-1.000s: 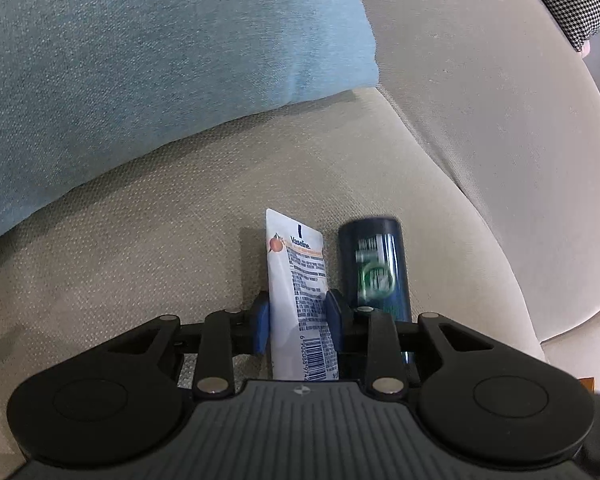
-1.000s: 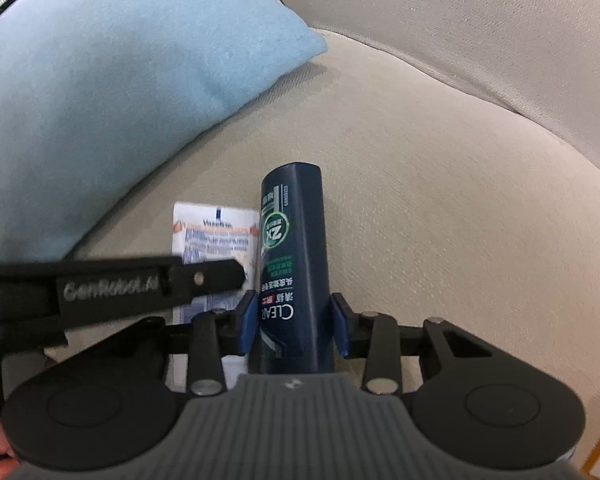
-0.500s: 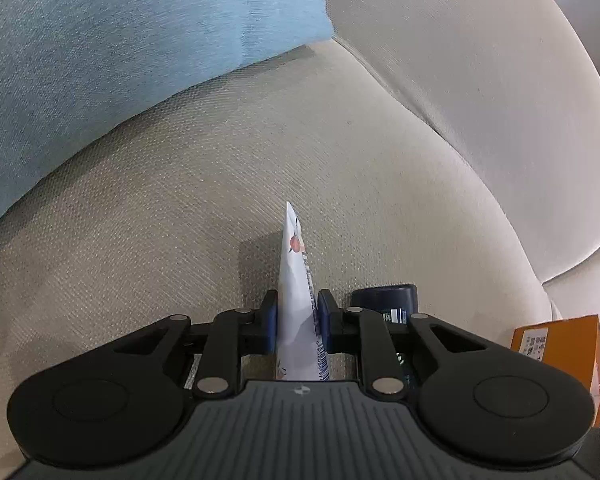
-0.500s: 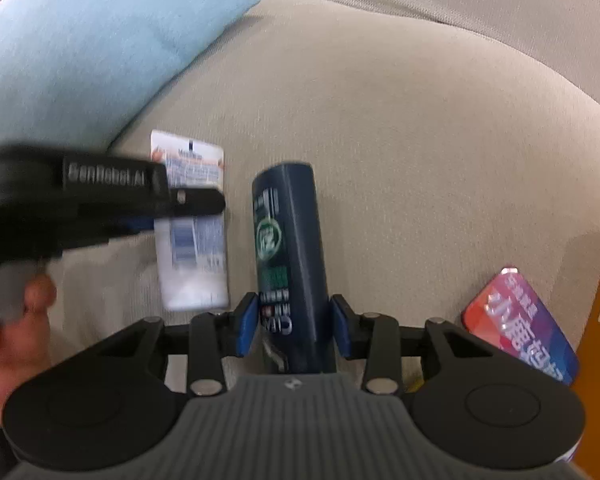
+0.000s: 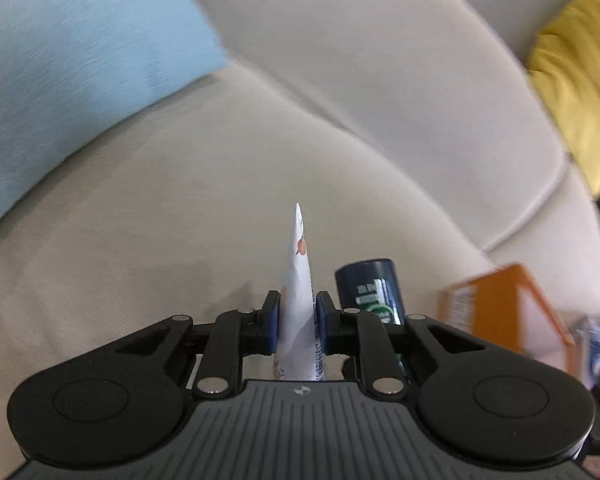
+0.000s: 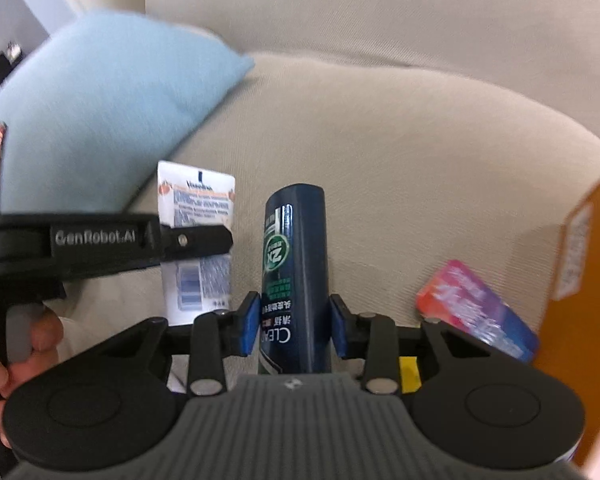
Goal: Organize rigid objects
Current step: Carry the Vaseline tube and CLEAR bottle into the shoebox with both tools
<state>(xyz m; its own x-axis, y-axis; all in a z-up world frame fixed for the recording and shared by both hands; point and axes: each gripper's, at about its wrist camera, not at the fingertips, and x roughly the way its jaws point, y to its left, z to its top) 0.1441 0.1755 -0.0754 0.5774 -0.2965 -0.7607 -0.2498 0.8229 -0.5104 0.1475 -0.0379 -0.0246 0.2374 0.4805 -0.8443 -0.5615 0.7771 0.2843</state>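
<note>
Now the left tongs (image 5: 297,322), having just closed further, pinch one white tube (image 5: 298,300); the right tongs (image 6: 294,326) clamp one dark bottle (image 6: 294,264), an orange box (image 6: 588,272) to their right.

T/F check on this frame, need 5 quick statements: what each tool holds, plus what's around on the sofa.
1. The left tool is clamped on the white Vaseline tube. True.
2. The right tool holds an orange box. False: it grips the dark blue Clear bottle; the orange box sits off to the right, ungripped.
3. A light blue pillow lies on the beige sofa. True.
4. The tube lies flat on the seat cushion. False: it is held between the left tool's pads, edge-on in the left wrist view.
5. The pink and blue packet is held by a tool. False: it is to the right of the right tool, in neither one's grip.
</note>
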